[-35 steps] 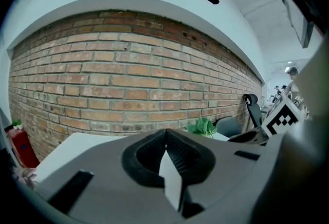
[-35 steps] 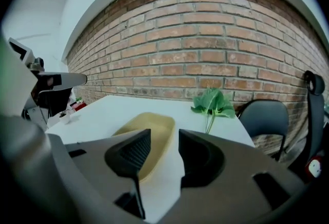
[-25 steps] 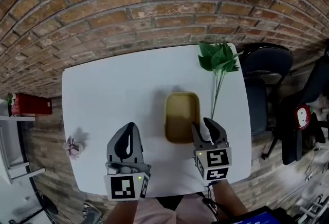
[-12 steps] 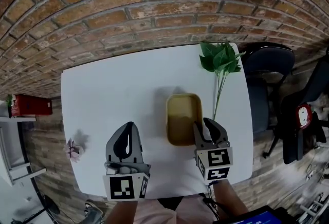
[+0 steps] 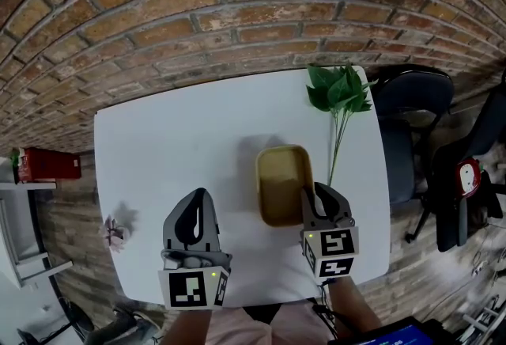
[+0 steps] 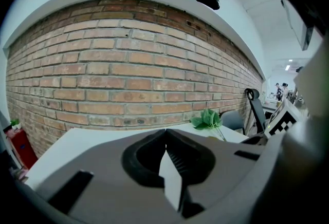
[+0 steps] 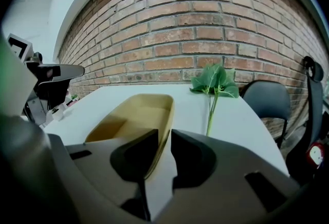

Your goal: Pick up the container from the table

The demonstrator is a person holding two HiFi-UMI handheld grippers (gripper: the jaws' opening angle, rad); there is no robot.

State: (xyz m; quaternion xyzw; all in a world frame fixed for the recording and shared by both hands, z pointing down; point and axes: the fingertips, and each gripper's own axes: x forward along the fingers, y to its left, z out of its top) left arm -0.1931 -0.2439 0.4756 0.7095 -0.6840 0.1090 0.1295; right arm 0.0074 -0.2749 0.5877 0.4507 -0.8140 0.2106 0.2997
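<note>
Right hand-held gripper (image 5: 314, 191), jaws just closing, straddled the container (image 5: 281, 177) rim lower right, not yet pinching; left hand-held gripper (image 5: 199, 195) pressed together.

Soft even light w/ fisheye edges

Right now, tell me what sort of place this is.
Probably an indoor office or studio workspace. A bare brick wall stands behind a white table, with black office chairs beside the table's right edge. A leafy stem and a tan container lie on the table.
</note>
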